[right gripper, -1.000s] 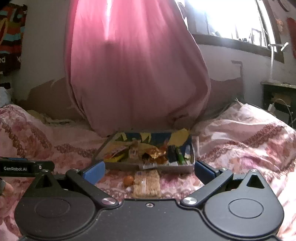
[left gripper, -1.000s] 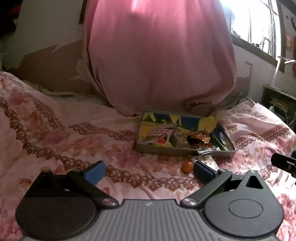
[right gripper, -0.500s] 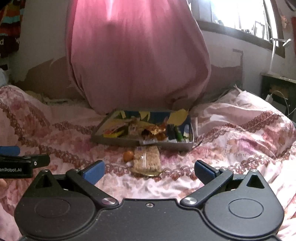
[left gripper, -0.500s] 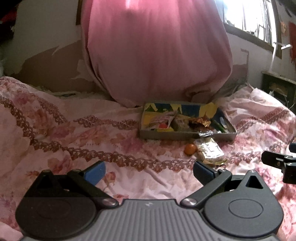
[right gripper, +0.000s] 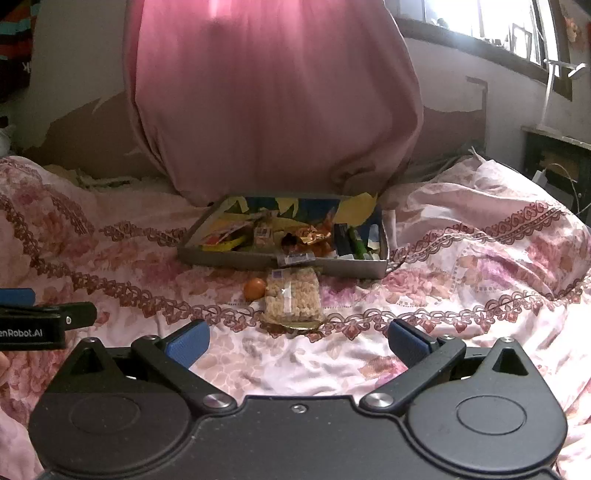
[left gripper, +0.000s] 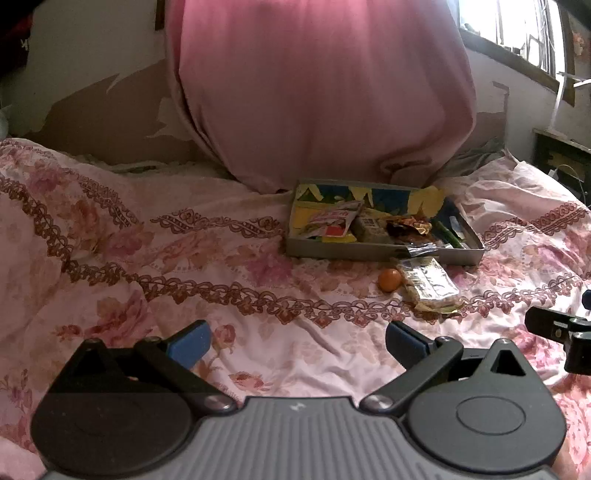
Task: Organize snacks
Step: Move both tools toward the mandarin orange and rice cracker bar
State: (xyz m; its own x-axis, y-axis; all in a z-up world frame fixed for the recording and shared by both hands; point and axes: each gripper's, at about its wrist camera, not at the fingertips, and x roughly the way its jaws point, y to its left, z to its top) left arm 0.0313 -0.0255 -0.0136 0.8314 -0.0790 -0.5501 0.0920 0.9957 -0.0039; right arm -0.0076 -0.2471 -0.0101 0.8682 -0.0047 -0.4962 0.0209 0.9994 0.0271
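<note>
Bedding covers everything: a pink floral quilt (left gripper: 221,280) with brown lace-pattern bands, rumpled into folds. Behind it hangs a pink curtain (right gripper: 273,99) against a wall (left gripper: 92,107) with patchy, peeling paint; a bright window (right gripper: 480,22) sits at upper right and a dark side table (right gripper: 554,162) by the bed's right edge. A shallow box (right gripper: 229,260) of mixed snack packets rests on the quilt below the curtain. Just in front of it lie a clear bag (right gripper: 293,297) of puffed-rice snack and, touching its left side, a small orange (right gripper: 255,288). Left gripper (left gripper: 295,341) and right gripper (right gripper: 297,341) both hover well short of these, jaws spread wide, holding nothing.
</note>
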